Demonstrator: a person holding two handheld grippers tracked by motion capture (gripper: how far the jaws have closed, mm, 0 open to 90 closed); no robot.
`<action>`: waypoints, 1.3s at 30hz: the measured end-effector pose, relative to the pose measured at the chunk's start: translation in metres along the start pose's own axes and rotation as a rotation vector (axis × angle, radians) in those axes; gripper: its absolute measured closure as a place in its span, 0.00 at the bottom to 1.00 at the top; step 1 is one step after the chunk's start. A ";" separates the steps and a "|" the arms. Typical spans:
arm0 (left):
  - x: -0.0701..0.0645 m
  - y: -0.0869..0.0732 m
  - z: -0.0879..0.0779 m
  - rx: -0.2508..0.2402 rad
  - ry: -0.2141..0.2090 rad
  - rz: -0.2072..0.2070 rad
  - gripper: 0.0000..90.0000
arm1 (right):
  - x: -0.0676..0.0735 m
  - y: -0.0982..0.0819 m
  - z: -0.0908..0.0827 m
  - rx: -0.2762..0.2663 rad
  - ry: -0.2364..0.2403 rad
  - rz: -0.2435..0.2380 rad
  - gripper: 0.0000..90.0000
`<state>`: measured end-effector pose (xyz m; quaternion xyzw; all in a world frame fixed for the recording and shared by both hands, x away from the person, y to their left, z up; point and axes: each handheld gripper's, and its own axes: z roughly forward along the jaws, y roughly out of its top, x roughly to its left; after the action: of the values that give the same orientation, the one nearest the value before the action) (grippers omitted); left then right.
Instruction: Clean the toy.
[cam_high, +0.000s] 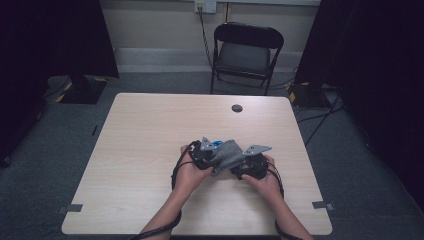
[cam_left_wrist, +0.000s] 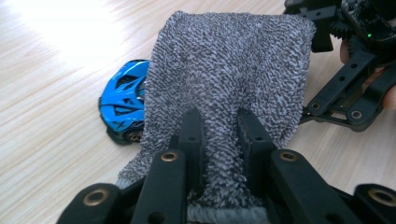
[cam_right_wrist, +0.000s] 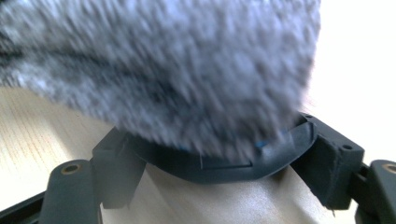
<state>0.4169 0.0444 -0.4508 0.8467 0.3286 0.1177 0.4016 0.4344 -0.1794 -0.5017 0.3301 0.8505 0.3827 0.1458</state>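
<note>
**Lots of room on the table, but a tight spot in the middle**

I see bare table (cam_high: 150, 130) all around my two hands. In the middle, the grey cloth (cam_high: 227, 155) hangs between both grippers and blocks the way. A small blue toy car (cam_left_wrist: 123, 100) sits right beside the cloth, partly under it.

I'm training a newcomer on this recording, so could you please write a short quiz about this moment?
1. True or false: the left gripper is shut on the grey cloth.
2. What colour is the toy car beside the cloth? A red, B blue, C green.
3. Fill in: the car rests on the wooden ____.
Key: 1 true; 2 B; 3 table.
</note>
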 end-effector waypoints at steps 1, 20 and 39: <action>-0.001 0.000 0.001 0.000 0.000 -0.001 0.83 | 0.000 0.000 0.000 0.000 0.000 -0.001 0.26; -0.009 0.007 0.018 0.070 0.010 0.086 0.83 | 0.000 0.000 0.000 0.002 -0.001 0.000 0.26; 0.006 0.009 0.016 0.081 0.066 0.062 0.83 | 0.000 0.000 0.000 0.001 -0.001 -0.001 0.26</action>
<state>0.4337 0.0344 -0.4548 0.8678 0.3198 0.1444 0.3520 0.4343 -0.1793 -0.5017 0.3300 0.8507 0.3821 0.1462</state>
